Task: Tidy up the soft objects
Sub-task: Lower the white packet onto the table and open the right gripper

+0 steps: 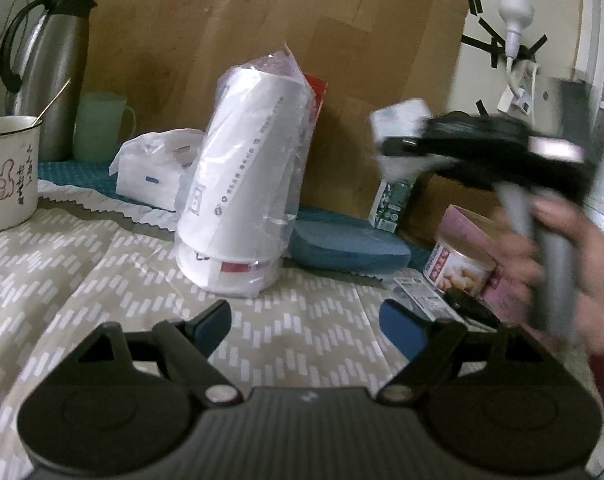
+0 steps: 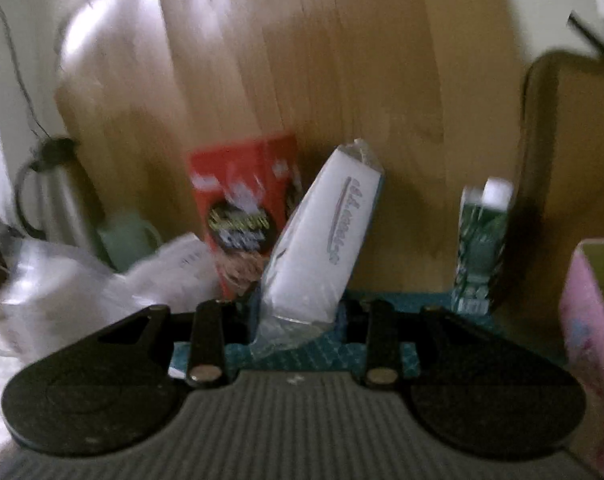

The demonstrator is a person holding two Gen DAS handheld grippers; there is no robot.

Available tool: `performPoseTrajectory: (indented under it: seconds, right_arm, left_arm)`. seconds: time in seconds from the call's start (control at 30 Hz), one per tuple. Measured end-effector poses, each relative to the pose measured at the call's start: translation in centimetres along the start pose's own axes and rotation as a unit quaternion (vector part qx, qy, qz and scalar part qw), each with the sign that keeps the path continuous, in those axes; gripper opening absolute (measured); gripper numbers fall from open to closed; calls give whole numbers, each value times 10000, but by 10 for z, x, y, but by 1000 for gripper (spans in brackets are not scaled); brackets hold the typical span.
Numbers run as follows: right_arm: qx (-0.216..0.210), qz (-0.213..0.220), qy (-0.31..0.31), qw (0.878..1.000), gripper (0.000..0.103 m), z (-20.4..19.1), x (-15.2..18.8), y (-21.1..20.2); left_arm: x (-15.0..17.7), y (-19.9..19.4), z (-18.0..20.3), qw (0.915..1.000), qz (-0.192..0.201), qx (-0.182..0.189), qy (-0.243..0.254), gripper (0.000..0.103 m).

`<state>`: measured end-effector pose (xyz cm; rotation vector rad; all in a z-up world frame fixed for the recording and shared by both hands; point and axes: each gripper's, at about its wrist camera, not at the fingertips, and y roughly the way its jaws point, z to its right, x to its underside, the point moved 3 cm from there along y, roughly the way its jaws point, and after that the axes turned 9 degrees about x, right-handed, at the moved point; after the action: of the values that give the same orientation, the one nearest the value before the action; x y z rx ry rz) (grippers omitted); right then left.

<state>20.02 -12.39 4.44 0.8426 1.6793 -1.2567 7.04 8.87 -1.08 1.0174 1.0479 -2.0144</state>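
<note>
Lighting dim, warm indoor; glare on wooden board [image 2: 113,40]; right wrist view motion-blurred throughout; left wrist view sharper, right hand [image 1: 562,264] smeared; fisheye-curved, dark-vignetted corners

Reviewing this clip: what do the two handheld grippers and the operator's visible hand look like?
The left gripper has a ribbed grey body, two round black discs, black linkage arms with silver pivots and blue finger pads. The right gripper has the same body, though its pad colour is unclear. In the left wrist view, a bare hand grips a grey handle beside a dark red sleeve.
</note>
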Motion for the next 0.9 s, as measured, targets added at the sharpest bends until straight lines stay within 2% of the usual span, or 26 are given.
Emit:
performPoseTrajectory:
  seconds: [0.1, 0.2, 0.27, 0.37, 0.47, 0.53, 0.6, 0.7, 0.77, 0.9]
  right_arm:
    - [-313, -45, -7, 9995, 39, 2, 15, -33]
    - [-582, -378, -96, 9975, 39, 5, 44, -61]
    - [-845, -753, -87, 9935, 39, 8, 66, -77]
    - [-1291, -1280, -36, 9833, 39, 9, 92, -99]
    - [-1826, -1816, 138, 9662, 40, 7, 113, -111]
    - [-2022, -1996, 4, 9588, 44, 0, 123, -118]
    - [-1828, -1983, -218, 9627, 47, -4, 128, -125]
    - [-1221, -1722, -245, 9772, 77, 1, 126, -128]
    - [-896, -1423, -184, 9856, 80, 9, 123, -133]
    - [-848, -1165, 77, 9895, 82, 20, 121, -141]
  left_arm:
    - [-1, -2, -4, 9999, 30, 7, -118, 85]
    - [-2, -3, -7, 9997, 45, -2, -231, 85]
    - [-2, -3, -9, 9996, 42, -27, -277, 85]
    - [-2, -3, -10, 9995, 13, -41, -297, 85]
    - [-1, -1, -10, 9995, -38, -75, -302, 85]
    - [-1, 0, -10, 9994, -71, -115, -305, 85]
    - [-1, 1, -10, 9994, -101, -155, -304, 85]
    - [-1, 2, -11, 9993, -129, -211, -297, 85]
    - [-1, 3, -11, 9992, -150, -236, -289, 85]
    - [-1, 5, -12, 9990, -181, -271, -297, 85]
